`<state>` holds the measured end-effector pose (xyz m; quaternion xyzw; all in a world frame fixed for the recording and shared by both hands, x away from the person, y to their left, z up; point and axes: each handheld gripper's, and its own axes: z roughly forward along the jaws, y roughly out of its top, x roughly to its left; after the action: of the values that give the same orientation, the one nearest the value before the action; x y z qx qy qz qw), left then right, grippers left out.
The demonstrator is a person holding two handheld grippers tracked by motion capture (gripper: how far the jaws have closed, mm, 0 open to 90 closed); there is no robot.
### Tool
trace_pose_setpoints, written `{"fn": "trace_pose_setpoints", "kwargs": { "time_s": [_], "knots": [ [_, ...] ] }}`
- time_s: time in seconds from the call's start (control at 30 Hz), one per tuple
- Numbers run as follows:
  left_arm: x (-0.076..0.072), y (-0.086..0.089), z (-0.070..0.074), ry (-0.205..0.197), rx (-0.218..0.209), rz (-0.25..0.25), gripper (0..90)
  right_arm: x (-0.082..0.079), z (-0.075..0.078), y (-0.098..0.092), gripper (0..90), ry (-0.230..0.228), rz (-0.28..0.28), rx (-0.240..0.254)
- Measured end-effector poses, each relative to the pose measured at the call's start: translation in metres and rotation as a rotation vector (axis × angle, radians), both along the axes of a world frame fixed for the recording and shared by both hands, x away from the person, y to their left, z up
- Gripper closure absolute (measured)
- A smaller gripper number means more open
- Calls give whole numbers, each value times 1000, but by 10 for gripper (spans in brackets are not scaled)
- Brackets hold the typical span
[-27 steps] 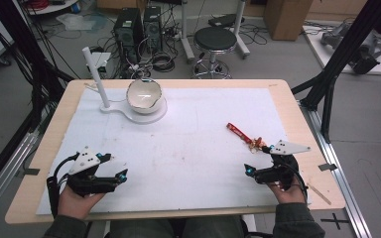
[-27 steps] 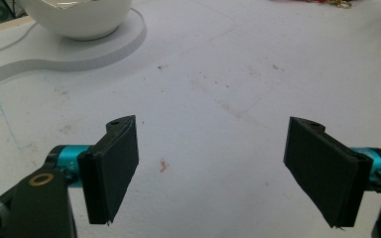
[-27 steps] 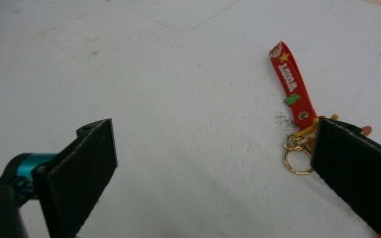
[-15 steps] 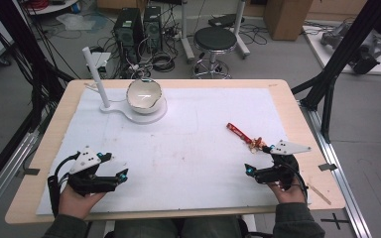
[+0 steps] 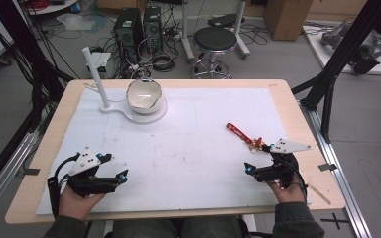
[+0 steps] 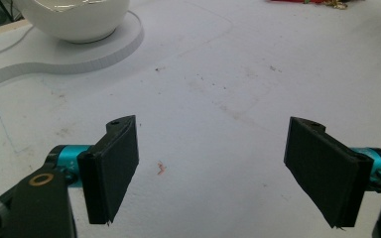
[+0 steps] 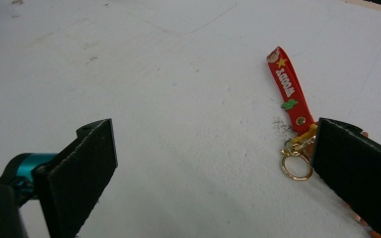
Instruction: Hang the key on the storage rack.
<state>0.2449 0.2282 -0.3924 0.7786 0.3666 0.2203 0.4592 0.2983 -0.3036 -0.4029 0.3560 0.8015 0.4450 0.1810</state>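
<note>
A red strap keychain (image 5: pixel 239 132) with a gold ring (image 7: pixel 296 163) lies flat on the white mat (image 5: pixel 188 148), right of centre. My right gripper (image 5: pixel 250 168) rests near the table's front right, just in front of the keychain, jaws wide open with nothing between them. In the right gripper view the strap (image 7: pixel 288 91) runs up past the right jaw, whose edge covers part of the ring's clasp. At the front left my left gripper (image 5: pixel 121 173) sits open and empty over bare mat (image 6: pixel 203 99). A white bowl (image 5: pixel 143 94) stands at the back left.
The bowl (image 6: pixel 74 17) rests on a white round base (image 5: pixel 129 111) with an upright white post (image 5: pixel 95 77). The wooden table edge (image 5: pixel 287 94) frames the mat. Beyond the table stand a stool (image 5: pixel 221 39), computer towers and cables on the floor.
</note>
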Motion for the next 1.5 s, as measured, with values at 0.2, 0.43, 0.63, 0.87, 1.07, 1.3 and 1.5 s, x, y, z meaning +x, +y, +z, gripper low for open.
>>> {"fn": "trace_pose_setpoints", "kwargs": {
  "time_s": [0.2, 0.43, 0.63, 0.87, 1.07, 1.3, 1.5],
  "knots": [
    [1, -2, 0, -3, -1, 0, 217, 9, 11, -1, 41, 2, -9, -21],
    [1, 0, 1, -5, -7, 1, 216, 25, 26, -4, 42, 5, -22, -50],
    [2, 1, 0, 2, -10, -6, 217, 47, 41, -5, 50, 24, -20, -65],
    [2, 1, 1, -3, -15, 8, 219, 71, 57, -2, 64, 40, -18, -101],
    [2, 1, 1, -5, -15, 10, 219, 94, 57, -3, 130, 110, -22, -122],
    [4, 1, 0, 0, -14, 7, 218, 117, 46, -5, 176, 179, -32, -123],
    [4, 1, 0, 2, -13, 4, 218, 131, 31, 0, 268, 243, -24, -173]
  ]
}}
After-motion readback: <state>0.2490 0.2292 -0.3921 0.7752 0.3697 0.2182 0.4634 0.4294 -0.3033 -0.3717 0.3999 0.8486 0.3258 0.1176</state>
